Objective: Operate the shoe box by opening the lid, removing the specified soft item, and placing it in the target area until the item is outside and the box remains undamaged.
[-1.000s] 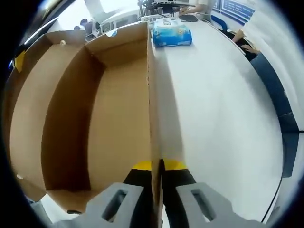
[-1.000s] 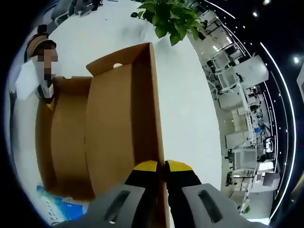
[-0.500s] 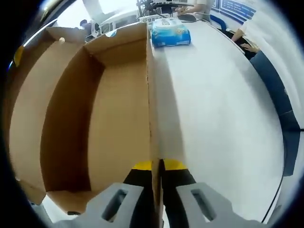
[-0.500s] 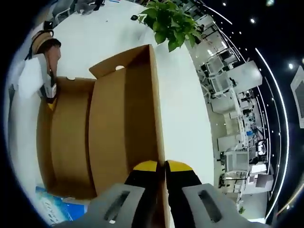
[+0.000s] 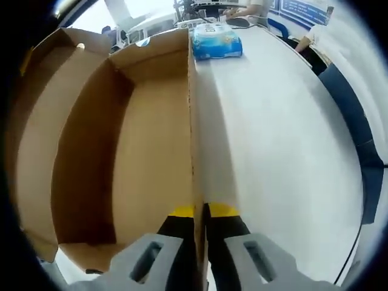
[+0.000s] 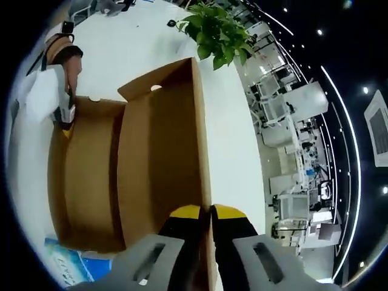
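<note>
Grippers at opposite walls of the box. Our left gripper is clamped on one long wall, cavity to its left, bare tabletop to its right; the blue pack lies far ahead on the tabletop. Our right gripper is clamped on the opposite wall; a plant stands far ahead.

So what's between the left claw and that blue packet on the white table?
In the left gripper view, bare white table separates the left claw from the blue packet.
</note>
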Demonstrator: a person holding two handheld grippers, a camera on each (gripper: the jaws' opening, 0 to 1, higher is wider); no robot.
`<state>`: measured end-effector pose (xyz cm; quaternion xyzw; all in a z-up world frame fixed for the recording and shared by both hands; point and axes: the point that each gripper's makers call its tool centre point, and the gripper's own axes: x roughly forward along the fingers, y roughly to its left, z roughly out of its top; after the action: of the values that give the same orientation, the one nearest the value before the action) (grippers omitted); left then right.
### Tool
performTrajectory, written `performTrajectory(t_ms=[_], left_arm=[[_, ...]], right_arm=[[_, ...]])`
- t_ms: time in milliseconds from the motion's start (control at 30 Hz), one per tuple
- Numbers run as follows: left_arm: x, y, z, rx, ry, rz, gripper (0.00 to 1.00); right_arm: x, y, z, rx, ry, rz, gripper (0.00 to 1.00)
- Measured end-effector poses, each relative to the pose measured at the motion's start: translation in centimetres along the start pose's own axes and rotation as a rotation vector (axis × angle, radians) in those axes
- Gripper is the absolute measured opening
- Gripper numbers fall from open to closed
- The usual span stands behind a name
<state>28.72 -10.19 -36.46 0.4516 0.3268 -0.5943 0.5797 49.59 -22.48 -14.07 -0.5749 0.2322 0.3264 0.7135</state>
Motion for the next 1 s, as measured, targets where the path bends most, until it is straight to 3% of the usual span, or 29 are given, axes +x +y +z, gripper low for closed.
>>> performTrajectory(t_ms=[367,1000], left_arm=[[0.2,-0.1,-0.1,0.009,0.001,0.003,0.01],[0.3,-0.1,-0.1,0.01,-0.003,0.005,0.01]], right_arm=[[-1.8,0.6,0.6,-0.056,-0.016,-0.073,0.03],[-3.6,1.7,0.6,-0.063,-0.02,-0.169,0.04]])
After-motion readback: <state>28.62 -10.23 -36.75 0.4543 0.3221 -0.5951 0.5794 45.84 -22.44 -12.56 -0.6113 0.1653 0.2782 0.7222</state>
